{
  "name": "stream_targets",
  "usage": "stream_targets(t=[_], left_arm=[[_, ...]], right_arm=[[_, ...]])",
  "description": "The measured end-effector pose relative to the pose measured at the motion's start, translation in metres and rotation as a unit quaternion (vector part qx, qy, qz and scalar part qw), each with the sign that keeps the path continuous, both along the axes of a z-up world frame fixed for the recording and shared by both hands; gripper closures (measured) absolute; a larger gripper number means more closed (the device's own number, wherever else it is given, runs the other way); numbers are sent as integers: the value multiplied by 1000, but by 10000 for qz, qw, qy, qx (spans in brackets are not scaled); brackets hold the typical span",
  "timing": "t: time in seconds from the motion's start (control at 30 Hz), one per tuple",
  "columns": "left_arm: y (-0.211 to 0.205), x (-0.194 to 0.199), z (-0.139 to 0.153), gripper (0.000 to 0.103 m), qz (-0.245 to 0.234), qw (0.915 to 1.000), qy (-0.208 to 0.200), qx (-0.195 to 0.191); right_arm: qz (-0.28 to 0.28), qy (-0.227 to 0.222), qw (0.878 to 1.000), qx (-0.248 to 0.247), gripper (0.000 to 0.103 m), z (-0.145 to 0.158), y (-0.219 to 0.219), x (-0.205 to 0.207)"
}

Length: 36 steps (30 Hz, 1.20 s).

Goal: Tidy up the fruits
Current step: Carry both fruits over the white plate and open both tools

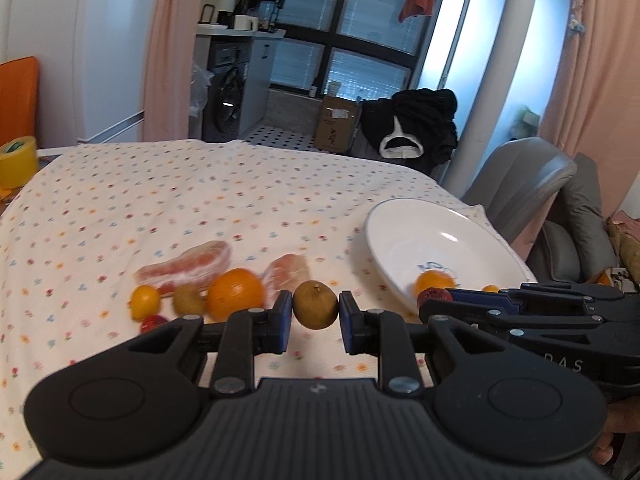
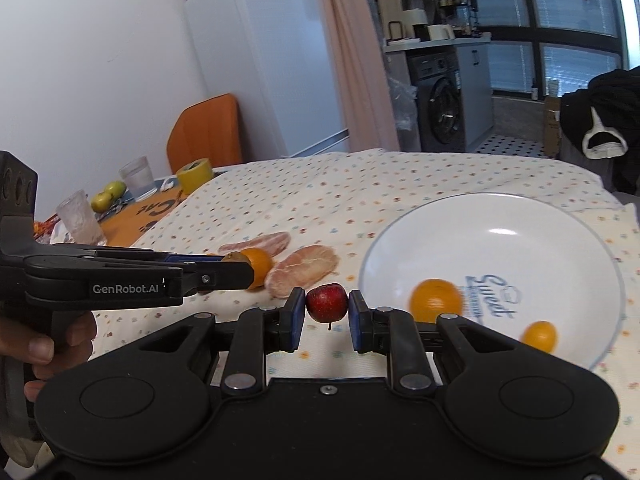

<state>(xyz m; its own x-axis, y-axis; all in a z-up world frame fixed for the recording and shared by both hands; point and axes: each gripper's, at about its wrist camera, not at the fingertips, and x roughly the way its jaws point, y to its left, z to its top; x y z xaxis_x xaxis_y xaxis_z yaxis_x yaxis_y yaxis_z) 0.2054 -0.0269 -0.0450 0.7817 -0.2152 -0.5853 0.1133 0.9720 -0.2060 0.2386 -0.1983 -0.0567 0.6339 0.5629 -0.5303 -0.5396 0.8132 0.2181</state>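
My left gripper [image 1: 315, 312] is shut on a brown kiwi-like fruit [image 1: 315, 310], held just above the dotted tablecloth. My right gripper [image 2: 327, 308] is shut on a small red apple [image 2: 327, 303], stem down, beside the left rim of the white plate [image 2: 492, 240]. In the plate lie an orange [image 2: 436, 300] and a smaller orange [image 2: 539, 336]. On the cloth to the left sit a large orange [image 1: 235, 292], another kiwi [image 1: 188, 299], a small orange [image 1: 145, 300], a red fruit [image 1: 154, 323] and two peeled pomelo pieces [image 1: 192, 264] [image 1: 288, 270].
The plate [image 1: 400, 240] sits near the table's right edge, with a grey chair [image 1: 520, 176] behind it. At the far left stand two glasses [image 2: 80, 220] [image 2: 138, 178], a yellow tape roll [image 2: 194, 174], green apples [image 2: 108, 196] and an orange chair [image 2: 206, 132].
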Motion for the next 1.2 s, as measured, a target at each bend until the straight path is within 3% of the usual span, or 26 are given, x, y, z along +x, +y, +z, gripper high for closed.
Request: stream_targets(t=[0.57,0.7,1.13,1.2], left_arm=[[-47,16,4,80,-545,9985,-101,18],[-56,20,4,80,-656,9978,-95,26],[-89,32,-2,80,-1038,9946,-6,49],[-95,34,-3,80,-1099,9939,10,47]], right_arm=[[-652,-57,9978,-67,81,-1,-53,1],[-811,-29,9966,-125,67,-4,-61,2],[-1214,90,9926,-6,63,-14,-98,-2],[-1250,103,9921,31,59,-15,-101,-3]])
